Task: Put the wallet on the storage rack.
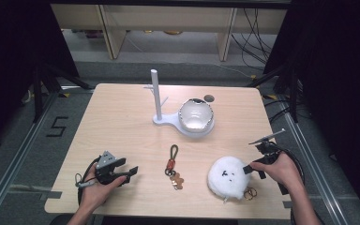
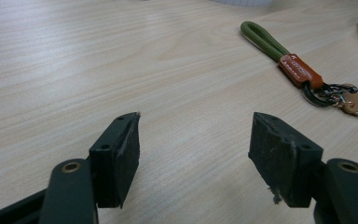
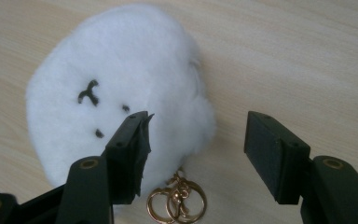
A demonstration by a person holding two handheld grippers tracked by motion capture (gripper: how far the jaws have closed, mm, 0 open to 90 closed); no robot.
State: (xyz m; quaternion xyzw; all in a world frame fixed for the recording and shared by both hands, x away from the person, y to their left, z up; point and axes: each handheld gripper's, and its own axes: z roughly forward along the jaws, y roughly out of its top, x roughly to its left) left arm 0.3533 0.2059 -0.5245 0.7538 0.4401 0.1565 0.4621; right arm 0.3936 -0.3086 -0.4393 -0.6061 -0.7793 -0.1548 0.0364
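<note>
Right gripper fingers wide, straddling plush edge and gold rings, likely for pickup; left gripper fingers wide, empty, keychain beyond its right finger.

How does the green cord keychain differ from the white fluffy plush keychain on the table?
The green cord keychain is slim and lies stretched out, with a red-brown tag; the white fluffy plush keychain is a broad round puff with small dark marks. The cord one lies mid-table, the plush one by the right gripper. Both carry metal rings.
</note>
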